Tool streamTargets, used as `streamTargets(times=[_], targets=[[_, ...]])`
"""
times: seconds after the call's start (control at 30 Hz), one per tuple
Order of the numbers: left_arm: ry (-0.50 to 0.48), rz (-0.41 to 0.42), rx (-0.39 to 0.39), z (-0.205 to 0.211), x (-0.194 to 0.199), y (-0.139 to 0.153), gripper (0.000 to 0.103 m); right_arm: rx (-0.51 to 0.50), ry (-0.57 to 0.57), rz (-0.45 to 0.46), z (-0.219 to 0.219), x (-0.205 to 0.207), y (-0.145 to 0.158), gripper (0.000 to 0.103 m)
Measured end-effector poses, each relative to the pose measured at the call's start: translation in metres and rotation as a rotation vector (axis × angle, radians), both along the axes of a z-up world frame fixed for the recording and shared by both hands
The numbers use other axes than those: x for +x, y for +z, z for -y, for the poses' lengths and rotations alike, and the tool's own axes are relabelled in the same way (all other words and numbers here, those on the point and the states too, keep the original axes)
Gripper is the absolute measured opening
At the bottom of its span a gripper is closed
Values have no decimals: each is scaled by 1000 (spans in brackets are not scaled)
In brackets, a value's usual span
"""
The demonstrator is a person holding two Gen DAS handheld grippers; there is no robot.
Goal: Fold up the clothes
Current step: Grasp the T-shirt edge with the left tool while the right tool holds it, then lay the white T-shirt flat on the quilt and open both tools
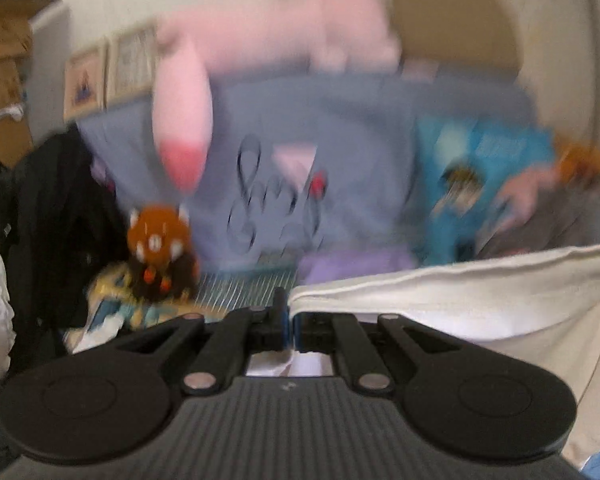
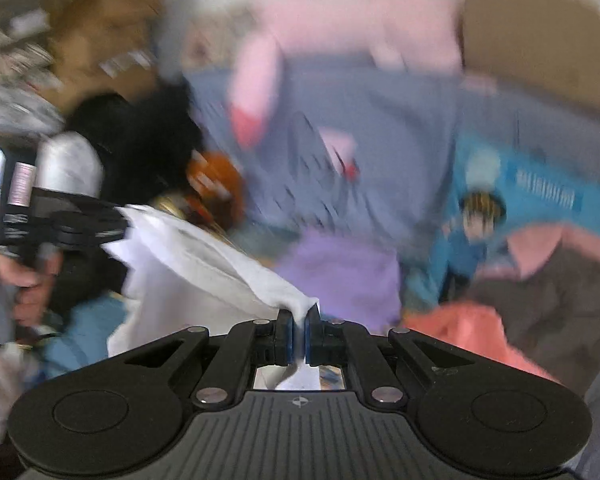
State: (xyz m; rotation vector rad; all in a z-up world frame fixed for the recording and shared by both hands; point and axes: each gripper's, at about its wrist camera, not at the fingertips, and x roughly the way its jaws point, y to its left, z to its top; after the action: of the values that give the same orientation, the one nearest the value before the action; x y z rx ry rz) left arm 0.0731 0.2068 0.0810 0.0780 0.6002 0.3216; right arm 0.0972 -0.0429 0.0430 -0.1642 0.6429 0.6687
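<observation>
Right now both grippers pinch the same white garment (image 2: 188, 264), held up in the air between them. On the left wrist view, the left gripper (image 1: 289, 312) has its jaws drawn narrow on the hemmed edge of the cloth, which runs off to the right side of the frame and hangs down in a loose sheet. On the right wrist view, the right gripper (image 2: 298, 330) has its jaws closed narrow on a bunched corner of the same cloth; from there the fabric stretches up and to the left, to the other gripper, where a hand (image 2: 28, 284) grips the handle.

Both views are heavily blurred, so small detail is lost. Behind the garment stands a large grey-blue cushion (image 1: 320, 152) with dark curling script on it. A pink plush toy (image 1: 268, 48) lies over its top, one limb with a red tip hanging down the front. A small brown plush animal (image 1: 158, 236) with white markings sits low at the left, beside a pile of dark clothing (image 1: 52, 208). A purple cloth (image 2: 340, 276) lies just past the jaws. A turquoise printed item (image 2: 532, 188) lies at the right, and near it coral-pink cloth (image 2: 464, 332) and dark grey cloth (image 2: 552, 300) are heaped. Cardboard boxes (image 1: 4, 52) and framed pictures (image 1: 112, 68) stand by the wall.
</observation>
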Motion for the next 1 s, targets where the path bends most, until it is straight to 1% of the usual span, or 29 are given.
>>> streamTargets(times=[0.1, 0.23, 0.33, 0.37, 0.4, 0.43, 0.5, 0.53, 0.57, 0.6, 0.63, 0.67, 0.7, 0.73, 0.77, 0.8, 0.87, 0.9, 1.0], targets=[[15, -140, 45, -5, 69, -61, 3, -76, -75, -104, -25, 74, -62, 5], [19, -276, 41, -10, 144, -133, 4, -199, -145, -186, -46, 152, -135, 8], [29, -339, 85, -9, 186, -179, 6, -246, -188, -208, -54, 183, -162, 8], [31, -352, 91, -11, 195, -188, 9, -245, -206, -215, -53, 191, -168, 10], [30, -356, 101, -12, 195, -190, 10, -245, -225, -221, -52, 199, -174, 10], [29, -360, 111, -14, 195, -192, 11, -252, -252, -204, -50, 205, -178, 10], [27, -368, 131, -18, 195, -197, 18, -275, -320, -155, -44, 215, -181, 14], [26, -372, 141, -20, 195, -199, 25, -249, -350, -150, -37, 215, -179, 14], [25, -376, 151, -21, 195, -202, 34, -223, -379, -145, -29, 215, -177, 16], [24, -380, 161, -23, 195, -204, 40, -177, -374, -164, -20, 210, -175, 17], [23, -384, 170, -25, 195, -207, 52, -131, -368, -182, -11, 206, -173, 17], [22, -388, 180, -27, 195, -209, 61, -106, -354, -193, -5, 201, -172, 18], [21, -392, 190, -29, 195, -211, 65, -86, -330, -197, 1, 189, -172, 23], [20, -396, 200, -31, 195, -214, 72, -79, -306, -199, 7, 174, -171, 25], [16, -393, 204, -32, 191, -213, 76, -78, -284, -192, 13, 157, -172, 30], [6, -377, 192, -33, 178, -205, 77, -81, -270, -197, 17, 139, -175, 33], [-8, -344, 162, -39, 149, -192, 86, -87, -241, -206, 24, 103, -182, 35], [-11, -334, 150, -42, 132, -187, 87, -90, -227, -210, 27, 85, -185, 37], [6, -343, 140, -50, 76, -188, 90, -99, -184, -223, 38, 30, -195, 37]])
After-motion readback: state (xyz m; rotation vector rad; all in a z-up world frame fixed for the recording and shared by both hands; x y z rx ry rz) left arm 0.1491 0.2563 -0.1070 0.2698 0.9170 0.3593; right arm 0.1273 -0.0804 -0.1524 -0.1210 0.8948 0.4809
